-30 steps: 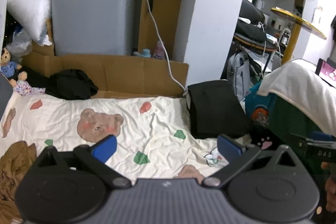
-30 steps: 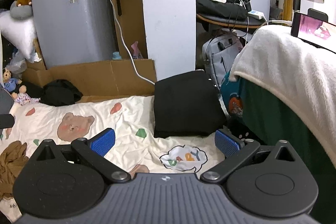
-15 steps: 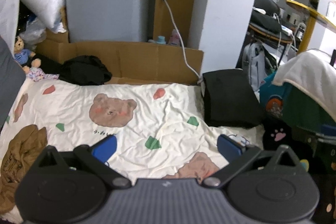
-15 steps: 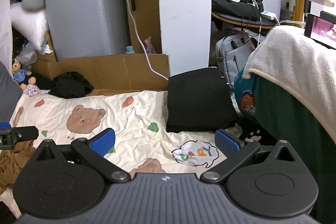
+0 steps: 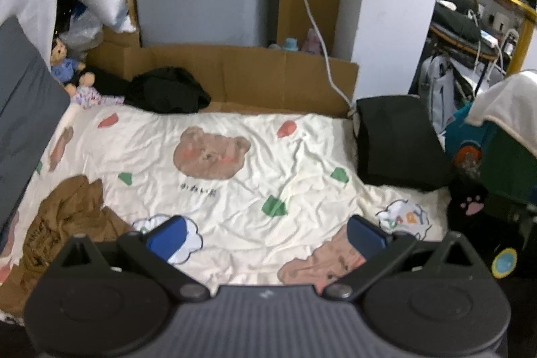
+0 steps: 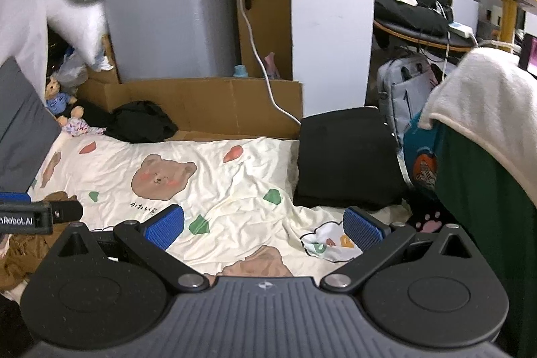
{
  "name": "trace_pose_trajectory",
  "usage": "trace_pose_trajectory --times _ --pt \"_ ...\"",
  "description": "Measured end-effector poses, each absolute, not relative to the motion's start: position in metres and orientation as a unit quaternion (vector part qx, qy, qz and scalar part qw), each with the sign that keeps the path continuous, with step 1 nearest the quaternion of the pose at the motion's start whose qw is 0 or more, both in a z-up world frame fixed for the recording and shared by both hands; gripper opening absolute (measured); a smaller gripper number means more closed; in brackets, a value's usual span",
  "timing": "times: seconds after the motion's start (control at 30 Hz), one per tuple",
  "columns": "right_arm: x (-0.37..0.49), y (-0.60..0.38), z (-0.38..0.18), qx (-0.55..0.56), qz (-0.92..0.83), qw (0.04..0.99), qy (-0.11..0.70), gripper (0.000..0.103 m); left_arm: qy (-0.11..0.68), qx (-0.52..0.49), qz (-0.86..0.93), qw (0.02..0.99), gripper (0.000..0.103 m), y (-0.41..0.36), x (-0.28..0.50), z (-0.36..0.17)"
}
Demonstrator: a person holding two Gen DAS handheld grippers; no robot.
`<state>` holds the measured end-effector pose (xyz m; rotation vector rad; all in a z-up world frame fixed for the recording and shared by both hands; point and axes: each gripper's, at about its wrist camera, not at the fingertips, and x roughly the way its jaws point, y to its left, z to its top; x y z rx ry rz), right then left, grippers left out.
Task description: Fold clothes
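Both grippers, left [image 5: 265, 235] and right [image 6: 263, 225], spread wide, empty. Reach step: brown garment [image 5: 63, 223], probably a shirt, left of left fingers; grab next.

The middle of the bear-print sheet [image 5: 241, 190] is lying bare, leaving open room from its near edge to the far edge. A crumpled brown garment [image 5: 67, 223] is occupying the near left corner. A folded black stack [image 5: 396, 140] is blocking the far right corner. A black heap [image 5: 164, 91] and a cardboard wall [image 5: 268, 72] are closing the far edge; a grey cushion [image 5: 23, 123] is lining the left edge.
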<state>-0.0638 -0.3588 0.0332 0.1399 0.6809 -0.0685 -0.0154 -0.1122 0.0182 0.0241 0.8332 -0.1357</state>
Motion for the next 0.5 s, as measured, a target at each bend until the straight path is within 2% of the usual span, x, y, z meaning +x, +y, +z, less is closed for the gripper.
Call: trace_pose_trajectory --times 0.5 --pt "-0.049 -0.349 0.009 0.066 -0.012 0.932 0.357 0.103 0.413 0.026 -0.053 0.909 0.103 -0.093 -0.017 -0.004"
